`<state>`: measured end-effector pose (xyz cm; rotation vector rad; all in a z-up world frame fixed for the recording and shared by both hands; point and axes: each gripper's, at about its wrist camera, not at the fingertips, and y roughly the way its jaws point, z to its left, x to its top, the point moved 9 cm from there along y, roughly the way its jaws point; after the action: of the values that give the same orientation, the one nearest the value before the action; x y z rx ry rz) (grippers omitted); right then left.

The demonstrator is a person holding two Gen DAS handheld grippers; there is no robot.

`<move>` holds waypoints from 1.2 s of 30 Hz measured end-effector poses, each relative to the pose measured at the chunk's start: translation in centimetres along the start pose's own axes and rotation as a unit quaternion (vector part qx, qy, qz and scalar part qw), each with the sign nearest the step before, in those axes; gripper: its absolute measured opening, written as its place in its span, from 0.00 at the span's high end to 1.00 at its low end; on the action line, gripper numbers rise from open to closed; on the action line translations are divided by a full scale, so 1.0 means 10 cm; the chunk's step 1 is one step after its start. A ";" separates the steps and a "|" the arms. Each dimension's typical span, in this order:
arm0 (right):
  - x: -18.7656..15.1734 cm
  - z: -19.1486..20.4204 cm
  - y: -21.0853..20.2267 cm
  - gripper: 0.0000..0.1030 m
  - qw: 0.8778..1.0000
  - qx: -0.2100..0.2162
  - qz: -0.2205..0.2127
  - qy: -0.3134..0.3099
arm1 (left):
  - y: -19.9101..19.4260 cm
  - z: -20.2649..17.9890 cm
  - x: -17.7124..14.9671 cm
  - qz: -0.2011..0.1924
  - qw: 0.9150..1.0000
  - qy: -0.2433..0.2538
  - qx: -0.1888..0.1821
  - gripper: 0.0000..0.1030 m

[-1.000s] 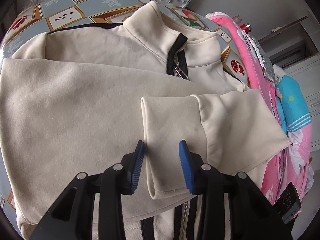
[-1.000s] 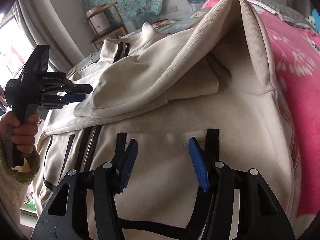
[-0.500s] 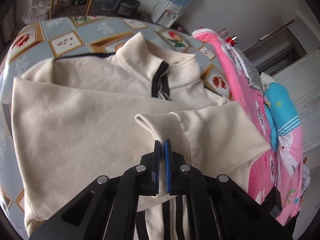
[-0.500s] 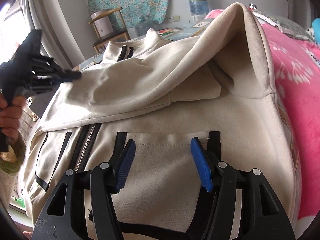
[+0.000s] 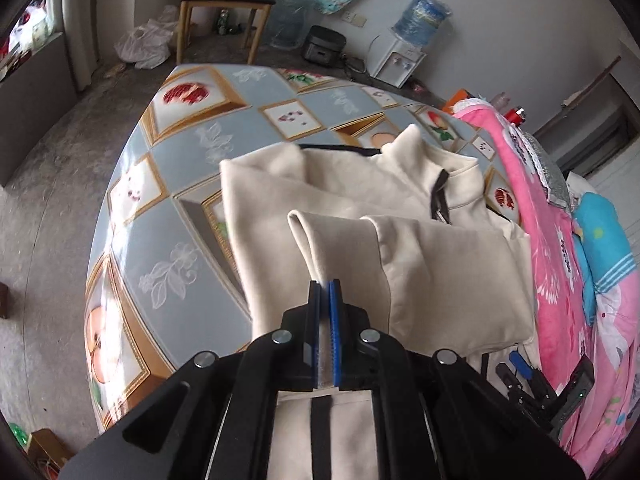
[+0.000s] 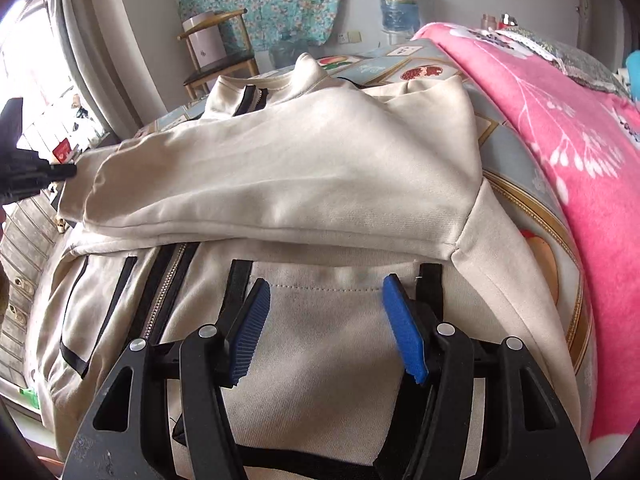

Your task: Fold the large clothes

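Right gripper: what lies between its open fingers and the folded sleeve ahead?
Only the cream jacket front: a stitched pocket seam, no other object. The right gripper hovers open; the sleeve lies beyond, seen in the right wrist view.

Grey-blue fruit-print tablecloth-covered table (image 5: pixel 176 240) carries the cream zip-up fleece jacket (image 5: pixel 352 196), pink floral blanket (image 6: pixel 560 128) lying alongside it.

L gripper (image 5: pixel 324 292) clamped, R gripper (image 6: pixel 326 312) agape

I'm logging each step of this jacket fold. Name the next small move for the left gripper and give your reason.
Probably carry the sleeve cuff across the cream jacket and lay it flat. The left gripper has its jaws shut on the cuff, held above the body, while the right gripper hovers open over the pocket area.
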<state>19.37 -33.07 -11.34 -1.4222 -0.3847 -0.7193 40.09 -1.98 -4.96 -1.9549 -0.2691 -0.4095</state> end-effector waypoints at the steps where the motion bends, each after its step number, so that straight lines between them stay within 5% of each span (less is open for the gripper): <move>1: 0.00 0.01 0.01 0.44 1.000 -0.004 0.001 -0.004 | 0.03 0.05 -0.03 0.003 1.000 -0.010 -0.004 0.96; 6: -0.02 0.01 0.03 0.44 0.999 -0.029 0.008 -0.028 | 0.10 0.18 -0.06 -0.001 0.999 -0.030 -0.027 0.96; 12: 0.02 -0.05 -0.17 0.44 0.999 -0.015 0.035 -0.001 | 0.35 0.30 -0.13 0.012 1.000 -0.013 0.001 0.96; 18: 0.62 -0.47 -0.58 0.44 0.997 -0.013 0.034 0.065 | 0.42 0.30 -0.15 0.011 1.000 0.021 0.012 0.96; 25: 1.24 -1.04 0.30 0.45 0.988 -0.076 0.088 0.104 | 0.43 0.31 -0.15 0.005 1.000 0.021 0.009 0.96; 28: 1.29 -1.12 0.63 0.55 0.985 -0.089 0.110 0.103 | 0.44 0.31 -0.15 0.006 1.000 0.025 0.008 0.95; 31: 1.34 -1.07 0.69 0.91 0.986 -0.102 0.100 0.080 | 0.44 0.30 -0.15 0.006 0.999 0.032 0.009 0.95; 36: 1.48 -1.03 0.46 0.95 0.989 -0.135 0.036 0.048 | 0.43 0.28 -0.16 0.001 0.999 0.050 0.020 0.95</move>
<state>31.53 -46.46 -6.74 -1.6399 -0.1622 -0.7996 40.71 -1.14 -10.28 -1.8900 -0.2094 -0.4958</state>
